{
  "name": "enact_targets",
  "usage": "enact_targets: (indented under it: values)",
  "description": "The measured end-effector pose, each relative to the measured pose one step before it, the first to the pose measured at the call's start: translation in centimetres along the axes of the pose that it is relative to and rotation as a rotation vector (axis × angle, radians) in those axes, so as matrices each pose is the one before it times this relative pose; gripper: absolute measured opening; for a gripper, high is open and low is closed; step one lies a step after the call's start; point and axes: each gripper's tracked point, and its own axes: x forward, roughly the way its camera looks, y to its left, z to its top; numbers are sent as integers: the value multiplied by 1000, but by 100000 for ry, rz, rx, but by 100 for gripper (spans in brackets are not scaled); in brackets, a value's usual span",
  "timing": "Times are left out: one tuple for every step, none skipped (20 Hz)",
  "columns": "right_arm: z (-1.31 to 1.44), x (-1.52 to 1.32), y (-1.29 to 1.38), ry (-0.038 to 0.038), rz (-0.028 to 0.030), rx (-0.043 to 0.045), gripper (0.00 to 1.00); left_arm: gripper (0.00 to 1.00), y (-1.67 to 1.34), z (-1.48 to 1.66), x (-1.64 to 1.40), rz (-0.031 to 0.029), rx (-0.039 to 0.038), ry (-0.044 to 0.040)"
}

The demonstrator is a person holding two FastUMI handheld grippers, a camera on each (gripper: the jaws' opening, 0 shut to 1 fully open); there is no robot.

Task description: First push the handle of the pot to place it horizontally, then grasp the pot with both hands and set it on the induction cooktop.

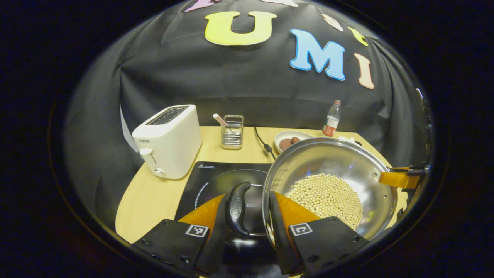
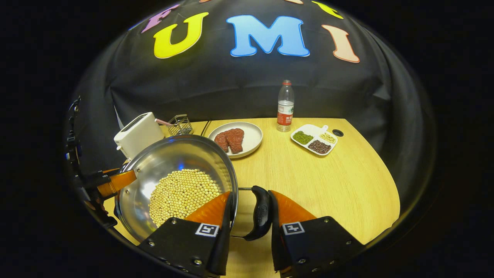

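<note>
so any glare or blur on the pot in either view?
Left gripper view: pot sharp, bright glare on its far inner wall, fisheye bends the table edge. Right gripper view: softer sheen on the left inner wall, beans crisp, no motion blur.

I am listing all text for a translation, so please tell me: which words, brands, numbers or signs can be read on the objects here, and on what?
Toaster: small grey word on the front, too blurred to read.
Induction cooktop: corner print, too small.
Pot, black handle: embossed mark, unreadable.
Bottle: label too small.
Left gripper, right gripper: square code tags, no letters.
</note>
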Motion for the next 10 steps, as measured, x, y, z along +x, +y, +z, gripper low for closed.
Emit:
enact_targets:
  values:
    - [124, 184, 636, -102, 134, 64, 45, 62, 698, 170, 75, 120, 113, -367]
    - [99, 132, 686, -187, 67, 7, 45, 62, 765, 125, 169, 8, 56, -230]
    - [194, 234, 675, -202, 115, -59, 45, 62, 1200, -547, 320, -37, 89, -49]
    - [198, 269, 673, -125, 35, -92, 45, 62, 777, 37, 92, -3, -178, -45]
    - [149, 267, 628, -176, 43, -119, 45, 58, 665, 174, 127, 7, -5, -33]
    - [125, 285, 634, -113, 83, -78, 45, 58, 685, 130, 262, 91, 187, -116]
    - [211, 260, 612, -84, 28, -55, 45, 58, 674, 182, 345, 127, 310, -211]
    - [82, 352, 579, 66, 118, -8, 45, 62, 759, 128, 94, 185, 558, -99]
    - [98, 335, 571, 387, 188, 87, 45, 58, 702, 101, 165, 194, 352, 99]
    - [40, 214, 582, 290, 116, 51, 45, 62, 516, 25, 295, 80, 169, 167]
